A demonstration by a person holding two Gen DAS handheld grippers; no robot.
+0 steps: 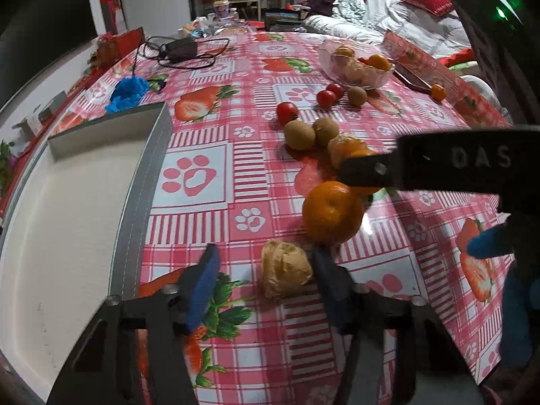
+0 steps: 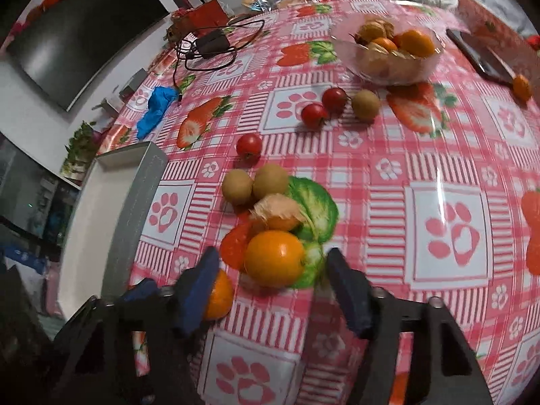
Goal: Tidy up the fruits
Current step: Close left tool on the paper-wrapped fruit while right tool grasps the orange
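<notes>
While the left tool point(image 1: 265, 270) straddles a papery, tan-husked fruit point(image 1: 286, 273) on the worktop point(image 1: 236, 155), its right finger touches the husk and its left finger stands clear, so the grip is not clenched. Just beyond sits a smooth orange point(image 1: 332, 212), partly under the right tool's black arm. A grey-rimmed white tray point(image 1: 145, 182) lies left; a clear bowl point(image 1: 354, 64) of fruit sits far back.

From the right wrist view, the right tool point(image 2: 271, 270) brackets a glossy orange fruit point(image 2: 274, 258) without pressing it, jaws released. This view alone shows a second orange point(image 2: 219, 295) behind the left finger, plus two round brown fruits point(image 2: 256, 184) and three red tomatoes point(image 2: 315, 114) on the glossy strawberry-print cloth.
</notes>
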